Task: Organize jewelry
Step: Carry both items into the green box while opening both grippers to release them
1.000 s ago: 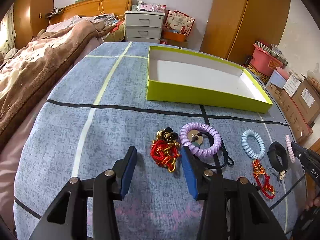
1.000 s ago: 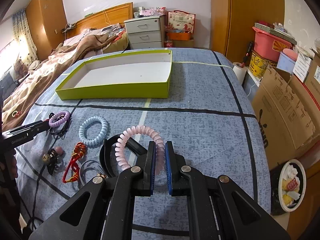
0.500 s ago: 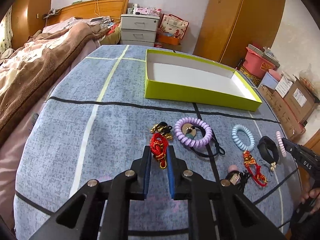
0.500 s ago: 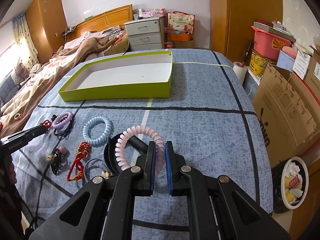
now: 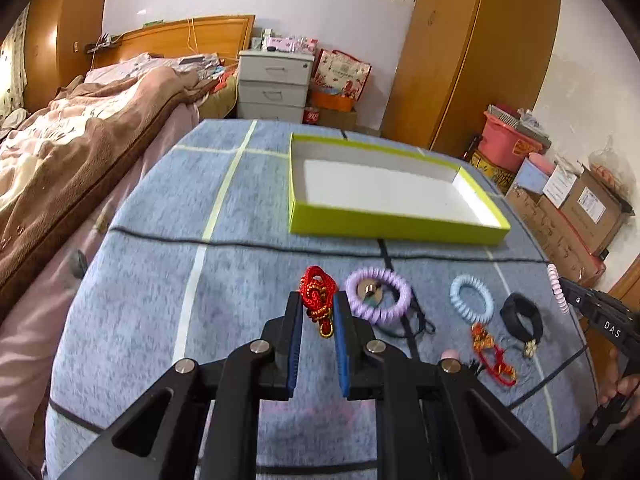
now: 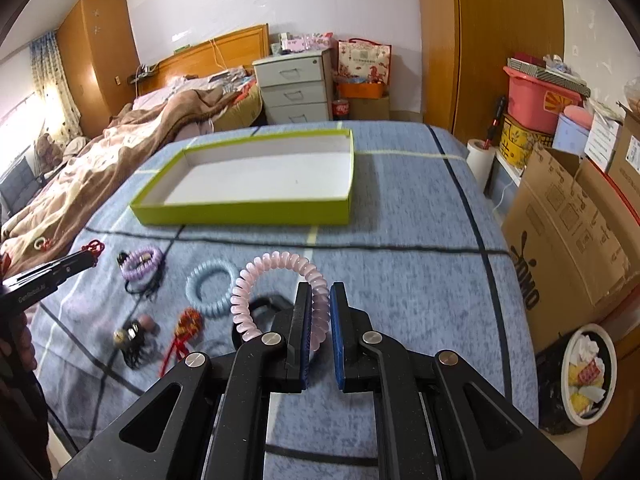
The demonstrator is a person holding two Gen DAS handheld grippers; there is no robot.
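My left gripper (image 5: 317,304) is shut on a red and gold cord bracelet (image 5: 318,294), lifted off the blue cloth. My right gripper (image 6: 320,300) is shut on a pink spiral hair tie (image 6: 256,280), held above the table. An open green box (image 5: 384,224) with a white floor lies beyond both; in the right wrist view the box (image 6: 240,214) sits at centre left. A purple spiral tie (image 5: 394,294), a light blue spiral tie (image 5: 472,298), a black band (image 5: 522,316) and a red knotted charm (image 5: 490,346) lie on the cloth.
A bed with a brown blanket (image 5: 80,152) runs along the left. White drawers (image 5: 274,88) and a wooden wardrobe (image 5: 480,52) stand behind. Cardboard boxes (image 6: 572,232) and a small bin (image 6: 586,376) stand right of the table edge.
The left gripper closed on the red cord bracelet and lifted it off the cloth. The right gripper kept its hold on the pink tie and rose slightly.
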